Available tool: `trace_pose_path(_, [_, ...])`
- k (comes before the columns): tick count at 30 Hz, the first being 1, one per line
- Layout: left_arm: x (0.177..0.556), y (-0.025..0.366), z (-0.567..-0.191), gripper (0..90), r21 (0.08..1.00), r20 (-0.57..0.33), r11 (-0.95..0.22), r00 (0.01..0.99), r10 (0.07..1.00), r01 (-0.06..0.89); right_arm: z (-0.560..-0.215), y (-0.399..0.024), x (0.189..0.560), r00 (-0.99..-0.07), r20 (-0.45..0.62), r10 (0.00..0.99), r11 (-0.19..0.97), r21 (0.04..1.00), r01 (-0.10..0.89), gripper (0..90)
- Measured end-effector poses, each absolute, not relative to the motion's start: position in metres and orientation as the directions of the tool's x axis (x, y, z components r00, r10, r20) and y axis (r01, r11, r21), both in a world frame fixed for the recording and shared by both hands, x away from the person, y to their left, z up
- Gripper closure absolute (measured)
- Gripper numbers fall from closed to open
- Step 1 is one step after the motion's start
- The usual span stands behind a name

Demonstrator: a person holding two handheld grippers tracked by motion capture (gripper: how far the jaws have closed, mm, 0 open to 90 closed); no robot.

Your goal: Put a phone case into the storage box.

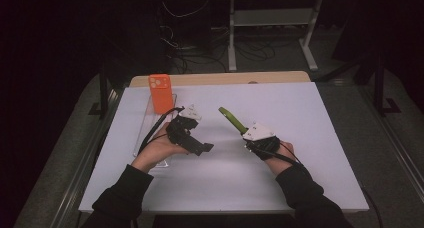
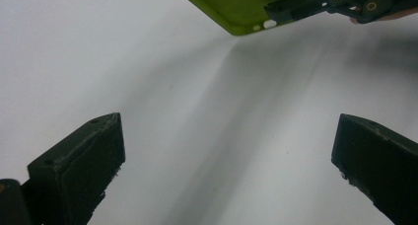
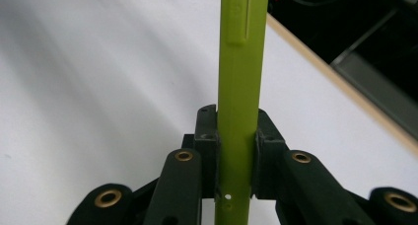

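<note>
Right gripper (image 1: 248,133) raised, clamping green phone case (image 1: 231,119), left gripper (image 1: 204,149) agape

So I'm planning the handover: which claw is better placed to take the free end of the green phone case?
Left, probably. The left claw is open with nothing between its jaws and faces the green phone case, which the right claw already clamps edge-on above the table.
</note>
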State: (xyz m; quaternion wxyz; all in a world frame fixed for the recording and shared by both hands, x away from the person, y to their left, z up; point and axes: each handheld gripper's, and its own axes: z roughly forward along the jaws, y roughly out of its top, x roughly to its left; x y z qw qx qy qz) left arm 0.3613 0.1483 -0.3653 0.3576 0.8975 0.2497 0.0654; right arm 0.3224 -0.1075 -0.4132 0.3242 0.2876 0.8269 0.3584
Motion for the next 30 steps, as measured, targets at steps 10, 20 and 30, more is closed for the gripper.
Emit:
trace_pose_path(10, [0.362, 0.147, -0.365, 0.0, 0.711, -0.106, -0.551, 0.841, 0.531, 0.437, -0.409, -0.12, 0.332, -0.604, -0.007, 0.797, 0.332, 0.84, 0.428, 75.7])
trace_pose_path(20, [0.366, 0.148, -0.361, 0.0, 0.76, -0.16, -0.45, 0.806, 0.57, 0.469, -0.408, -0.117, 0.331, -0.615, 0.057, 0.786, 0.293, 0.843, 0.452, 75.7])
trace_pose_path(30, [0.371, 0.147, -0.357, 0.0, 0.801, -0.234, -0.343, 0.784, 0.575, 0.49, -0.406, -0.103, 0.325, -0.639, 0.108, 0.762, 0.264, 0.848, 0.459, 75.7])
